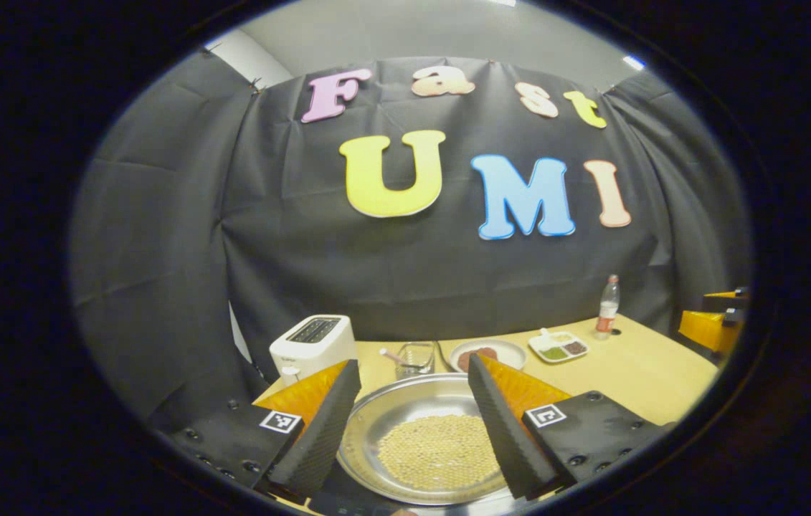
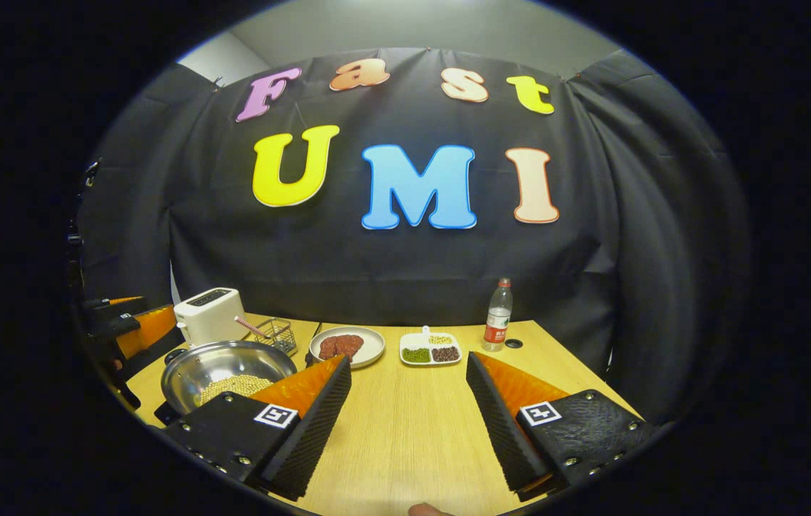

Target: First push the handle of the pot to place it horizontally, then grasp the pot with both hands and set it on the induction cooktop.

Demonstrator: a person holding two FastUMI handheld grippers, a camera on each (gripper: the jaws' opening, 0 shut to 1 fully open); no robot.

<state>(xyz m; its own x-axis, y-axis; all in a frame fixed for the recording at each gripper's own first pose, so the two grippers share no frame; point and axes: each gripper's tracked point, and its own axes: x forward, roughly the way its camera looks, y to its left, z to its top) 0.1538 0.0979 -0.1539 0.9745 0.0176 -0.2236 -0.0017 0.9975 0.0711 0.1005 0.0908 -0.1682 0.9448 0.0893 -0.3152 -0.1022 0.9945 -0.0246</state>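
Left gripper view: your left gripper hung released, fingers spread, the steel pot of beans just ahead between them. Right gripper view: your right gripper was released above the wooden table, the pot beyond its left finger.

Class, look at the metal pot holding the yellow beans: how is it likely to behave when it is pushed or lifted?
The pot is shiny metal, so it is probably stiff and may slide easily on the smooth wooden table. The loose beans add weight and would likely shift or spill if it tilts, so lifting it level with both tongs seems wise.
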